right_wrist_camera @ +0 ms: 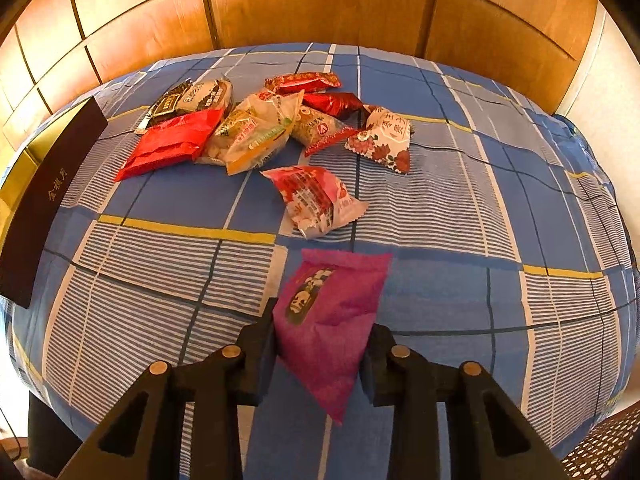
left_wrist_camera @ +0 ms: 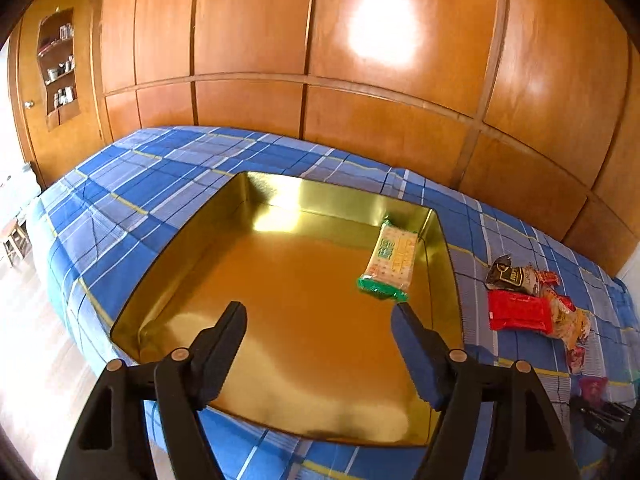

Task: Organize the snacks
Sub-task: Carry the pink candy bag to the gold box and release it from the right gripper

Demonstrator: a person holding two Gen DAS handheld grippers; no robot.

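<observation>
Left gripper [left_wrist_camera: 320, 312] jaws wide apart, empty, over gold tin [left_wrist_camera: 280, 188]; green cracker pack [left_wrist_camera: 390, 258] lies inside. Right gripper [right_wrist_camera: 322, 340] pinches magenta snack pouch [right_wrist_camera: 332, 320] above plaid cloth [right_wrist_camera: 460, 200]. Risk: soft pouch slips from the pinch, or its hanging corner snags the tin wall.

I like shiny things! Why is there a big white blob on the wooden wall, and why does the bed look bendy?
Left wrist view: the blob is glare on the glossy wooden wall, and the gold tin shines too. Right wrist view: the fisheye lens bulges the checked bedsheet; no glare.
</observation>
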